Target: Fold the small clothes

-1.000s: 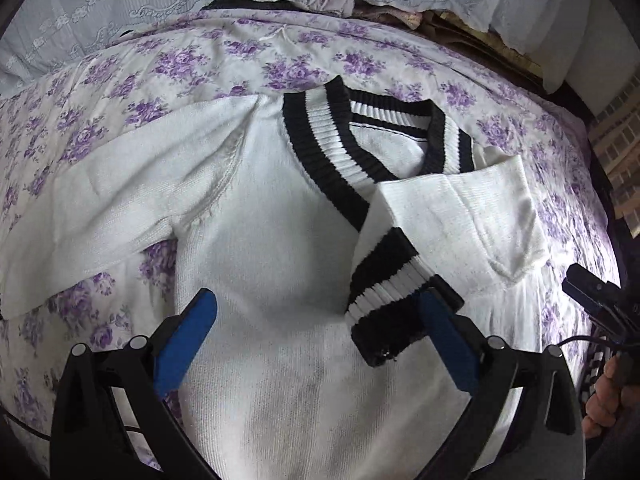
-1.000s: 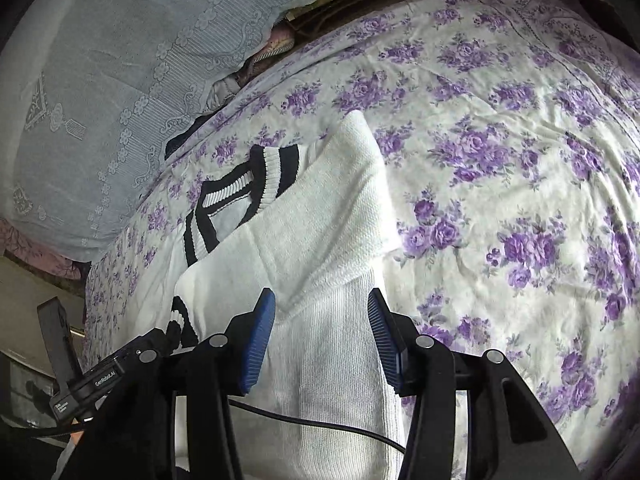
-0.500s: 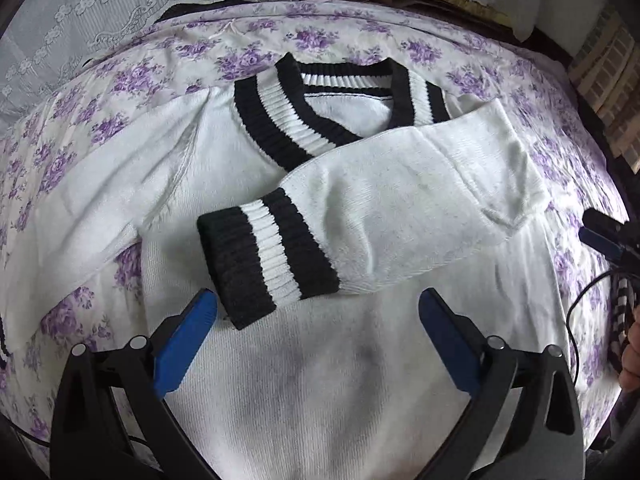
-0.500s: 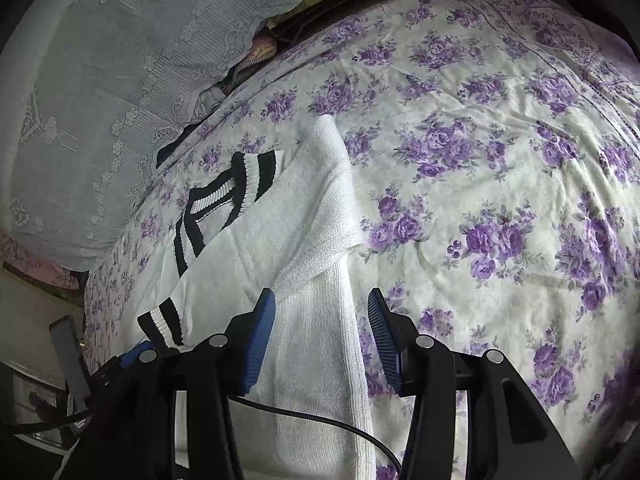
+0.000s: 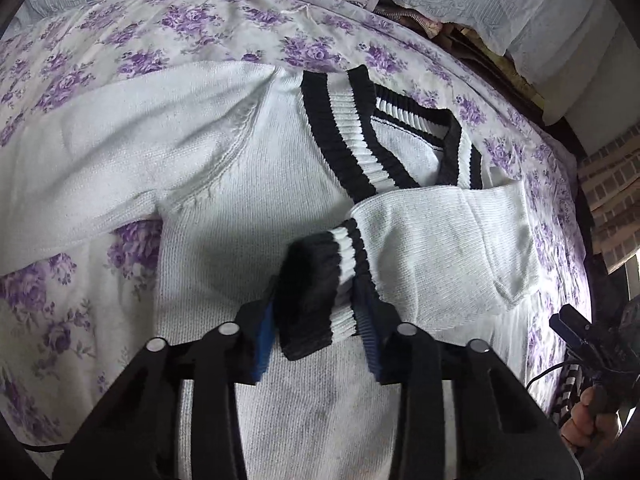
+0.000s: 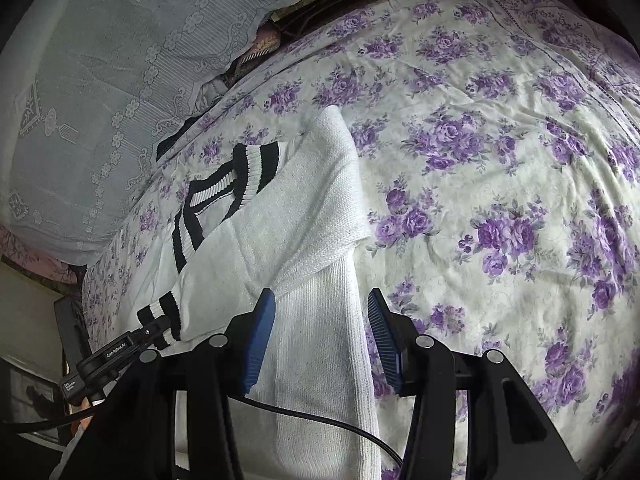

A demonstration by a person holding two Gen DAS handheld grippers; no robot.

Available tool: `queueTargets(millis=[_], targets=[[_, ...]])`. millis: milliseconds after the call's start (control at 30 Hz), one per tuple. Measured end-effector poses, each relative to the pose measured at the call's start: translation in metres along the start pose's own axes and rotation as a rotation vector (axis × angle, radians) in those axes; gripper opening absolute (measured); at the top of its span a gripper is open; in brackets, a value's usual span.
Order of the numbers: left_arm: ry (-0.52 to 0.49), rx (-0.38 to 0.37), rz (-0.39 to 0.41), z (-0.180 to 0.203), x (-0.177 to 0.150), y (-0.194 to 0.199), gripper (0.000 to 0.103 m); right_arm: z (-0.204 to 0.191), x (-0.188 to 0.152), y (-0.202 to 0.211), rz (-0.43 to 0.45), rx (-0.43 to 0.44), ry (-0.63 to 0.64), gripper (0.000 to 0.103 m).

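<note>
A white knit sweater (image 5: 248, 184) with a black-and-white striped V-neck lies flat on the flowered bed. Its right sleeve (image 5: 448, 240) is folded across the chest. My left gripper (image 5: 316, 312) is shut on that sleeve's black-and-white cuff (image 5: 320, 280) and holds it just above the sweater's body. The left sleeve (image 5: 100, 152) lies spread out to the left. In the right wrist view my right gripper (image 6: 320, 336) is open and empty, hovering over the sweater's right side edge (image 6: 320, 320) below the folded sleeve (image 6: 296, 220).
The purple-flowered bedsheet (image 6: 500, 160) spreads wide to the right of the sweater. Lace-covered pillows (image 6: 120, 60) lie at the head of the bed. A cable (image 6: 320, 420) crosses below my right gripper. The other gripper (image 5: 580, 336) shows at the right edge.
My left gripper was open above the sleeve cuff lying on the chest; it has closed on the cuff and lifted it. The right gripper has hardly moved.
</note>
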State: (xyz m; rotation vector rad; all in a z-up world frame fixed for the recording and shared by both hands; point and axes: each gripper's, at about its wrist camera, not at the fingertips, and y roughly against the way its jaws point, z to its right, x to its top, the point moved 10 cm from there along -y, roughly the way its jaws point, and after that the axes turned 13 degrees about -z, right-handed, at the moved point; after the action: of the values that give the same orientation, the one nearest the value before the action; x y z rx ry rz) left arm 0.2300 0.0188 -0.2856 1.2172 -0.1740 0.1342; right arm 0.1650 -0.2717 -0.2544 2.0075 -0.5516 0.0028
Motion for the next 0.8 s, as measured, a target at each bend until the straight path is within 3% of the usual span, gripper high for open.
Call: queueTargets(millis=[33, 167, 200, 300, 400, 467, 567, 667, 700, 733, 800], targets=[[-0.009, 0.01, 0.011, 0.002, 0.003, 0.001, 0.025, -0.002, -0.001, -0.001, -0.002, -0.002, 0.008, 0.048], [-0.031, 0.082, 0.087, 0.002, 0.034, 0.023, 0.017, -0.005, 0.008, 0.002, 0.012, -0.012, 0.025, 0.045], [-0.025, 0.088, 0.117, 0.0, 0.047, 0.035, 0.01, -0.006, 0.014, 0.004, 0.019, -0.01, 0.024, 0.043], [-0.011, 0.08, 0.195, 0.0, 0.088, 0.068, 0.01, -0.009, 0.037, 0.012, 0.055, -0.002, 0.023, 0.043], [-0.026, 0.162, 0.229, -0.005, 0.113, 0.078, 0.009, -0.02, 0.061, 0.012, 0.083, 0.0, 0.044, 0.041], [-0.024, 0.199, 0.231, -0.013, 0.116, 0.073, 0.009, -0.029, 0.072, 0.007, 0.091, 0.004, 0.064, 0.04], [-0.065, 0.336, 0.207, -0.028, 0.111, 0.048, 0.011, -0.039, 0.082, -0.014, 0.067, -0.018, 0.094, 0.036], [-0.057, 0.402, 0.102, -0.052, 0.096, 0.006, 0.012, -0.03, 0.083, -0.06, -0.051, -0.147, 0.129, 0.033], [-0.05, 0.408, 0.096, -0.058, 0.094, 0.001, 0.014, -0.019, 0.08, -0.077, -0.112, -0.21, 0.126, 0.023], [-0.041, 0.399, 0.1, -0.06, 0.093, 0.001, 0.016, -0.011, 0.08, -0.084, -0.119, -0.236, 0.117, 0.016], [-0.025, 0.365, 0.111, -0.06, 0.096, 0.009, 0.016, -0.011, 0.084, -0.077, -0.103, -0.239, 0.104, 0.013]])
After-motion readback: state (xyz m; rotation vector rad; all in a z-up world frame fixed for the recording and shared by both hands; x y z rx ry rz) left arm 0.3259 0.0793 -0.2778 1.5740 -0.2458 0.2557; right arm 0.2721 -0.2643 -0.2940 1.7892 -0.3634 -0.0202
